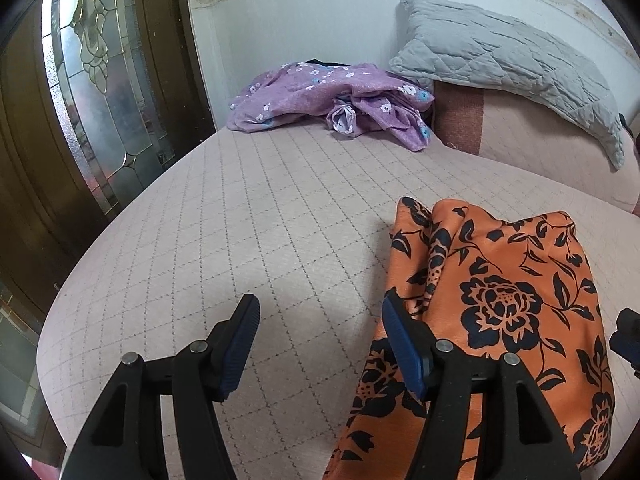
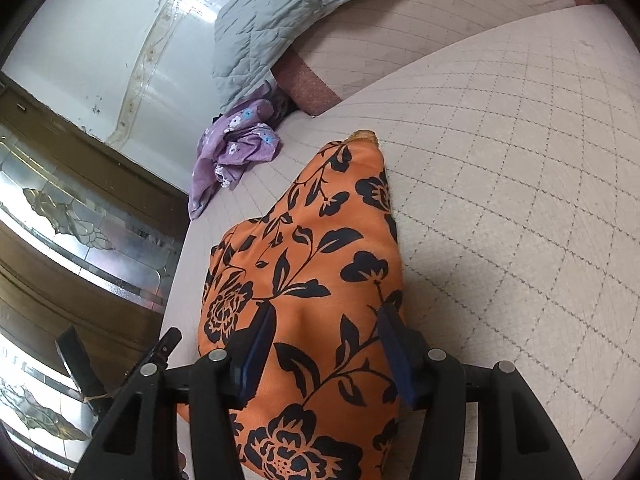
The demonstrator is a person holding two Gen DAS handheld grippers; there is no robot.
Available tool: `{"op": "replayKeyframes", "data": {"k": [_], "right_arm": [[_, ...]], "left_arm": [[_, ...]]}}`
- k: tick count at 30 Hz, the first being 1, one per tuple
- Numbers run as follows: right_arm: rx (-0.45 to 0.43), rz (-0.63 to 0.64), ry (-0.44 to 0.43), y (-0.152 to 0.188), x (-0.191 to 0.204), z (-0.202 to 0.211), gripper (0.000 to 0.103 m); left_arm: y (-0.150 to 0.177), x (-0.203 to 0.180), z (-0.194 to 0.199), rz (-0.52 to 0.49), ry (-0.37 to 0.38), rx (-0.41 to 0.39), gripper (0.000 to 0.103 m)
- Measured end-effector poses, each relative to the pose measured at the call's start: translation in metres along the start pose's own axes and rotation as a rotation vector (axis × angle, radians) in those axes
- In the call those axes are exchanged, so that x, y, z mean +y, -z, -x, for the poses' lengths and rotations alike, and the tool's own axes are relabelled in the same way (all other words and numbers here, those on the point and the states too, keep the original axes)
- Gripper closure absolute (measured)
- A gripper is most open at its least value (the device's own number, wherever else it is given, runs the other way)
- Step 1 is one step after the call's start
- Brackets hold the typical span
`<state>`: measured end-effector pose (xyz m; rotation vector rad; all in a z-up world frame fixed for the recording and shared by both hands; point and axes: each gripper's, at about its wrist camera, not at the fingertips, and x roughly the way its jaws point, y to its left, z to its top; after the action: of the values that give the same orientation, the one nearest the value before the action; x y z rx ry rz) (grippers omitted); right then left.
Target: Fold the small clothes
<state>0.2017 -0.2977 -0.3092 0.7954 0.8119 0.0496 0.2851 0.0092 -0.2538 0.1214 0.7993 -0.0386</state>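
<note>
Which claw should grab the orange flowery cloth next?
Probably the right gripper: its open fingers already straddle the orange floral garment. The left gripper is open mostly over bare mattress, at the garment's edge.

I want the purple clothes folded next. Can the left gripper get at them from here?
Probably yes: the left gripper is open, and only bare bedspread lies between it and the purple clothes.

Quilted bed underneath. Grey pillow far ahead-right of gripper, against white wall. Glass-panelled door left.
</note>
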Motion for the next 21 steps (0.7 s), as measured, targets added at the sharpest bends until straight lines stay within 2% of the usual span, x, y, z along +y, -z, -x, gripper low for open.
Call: {"op": "replayKeyframes", "data": {"k": [4,8,11,16,21], "right_arm": [[0.001,0.003,0.000,0.000,0.001,-0.001,0.046],[0.006,-0.018,0.008,-0.001,-0.004,-0.002,0.044],[-0.008,-0.054,-0.004,-0.003,-0.011,0.001,0.034],[-0.008,-0.105,-0.012,-0.007,-0.021,0.002,0.033],[-0.007,-0.103,-0.013,-0.006,-0.021,0.001,0.033]], "left_arm": [[0.000,-0.003,0.000,-0.010,0.018,0.006,0.037],[0.001,-0.005,-0.002,-0.017,0.052,0.023,0.030],[0.002,-0.006,-0.005,-0.018,0.093,0.053,0.029],[0.003,-0.011,-0.007,-0.040,0.088,0.064,0.029],[0.004,-0.011,-0.007,-0.043,0.092,0.069,0.029]]}}
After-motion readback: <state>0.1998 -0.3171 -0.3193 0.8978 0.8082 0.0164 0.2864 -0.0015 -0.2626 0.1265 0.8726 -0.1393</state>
